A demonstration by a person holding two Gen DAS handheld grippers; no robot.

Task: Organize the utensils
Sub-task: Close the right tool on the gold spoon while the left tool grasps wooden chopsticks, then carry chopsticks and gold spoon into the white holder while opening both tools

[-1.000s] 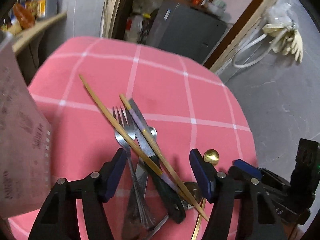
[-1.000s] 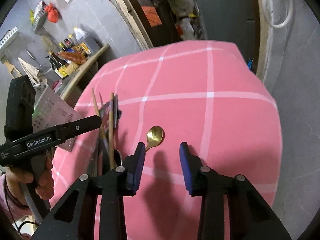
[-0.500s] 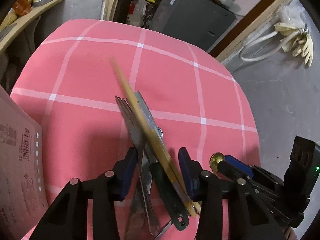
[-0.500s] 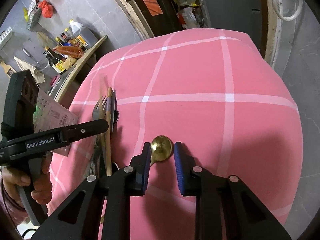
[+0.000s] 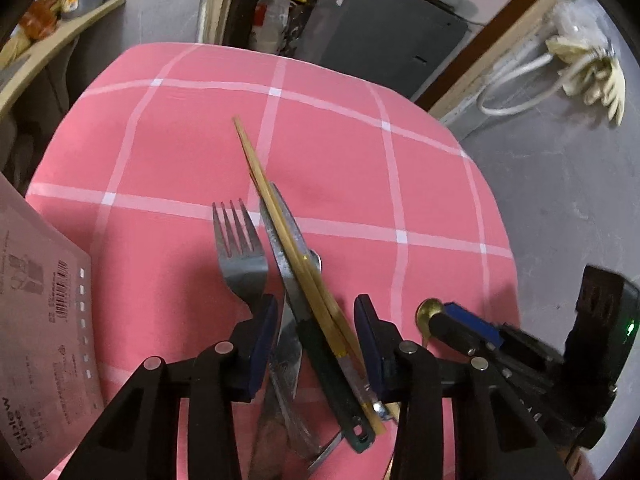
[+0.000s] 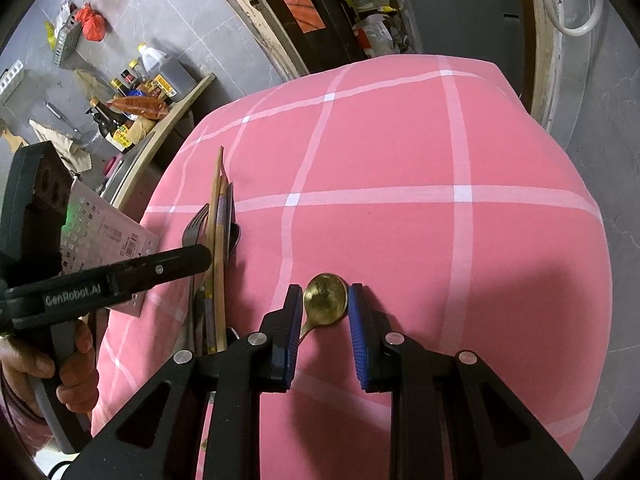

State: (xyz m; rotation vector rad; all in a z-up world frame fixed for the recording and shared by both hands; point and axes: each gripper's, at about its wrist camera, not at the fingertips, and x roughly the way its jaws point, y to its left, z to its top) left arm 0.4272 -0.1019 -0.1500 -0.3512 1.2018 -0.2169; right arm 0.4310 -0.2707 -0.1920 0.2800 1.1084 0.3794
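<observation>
Gold spoon bowl (image 6: 325,299) whole only between right tongs (image 6: 324,320)

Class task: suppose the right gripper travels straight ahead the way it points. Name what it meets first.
Most likely the gold spoon, whose bowl already lies between the right gripper fingers; beyond it, only pink tablecloth. Depth is uncertain.

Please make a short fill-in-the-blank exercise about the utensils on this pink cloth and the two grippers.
1. The right gripper has the bowl of the ____ spoon between its pads.
2. The left gripper straddles the knife, the fork and the two ____.
3. The cloth is pink with ____ lines.
4. The fork's tines point ____ from the left gripper.

Missing words: gold; chopsticks; white; away
</observation>
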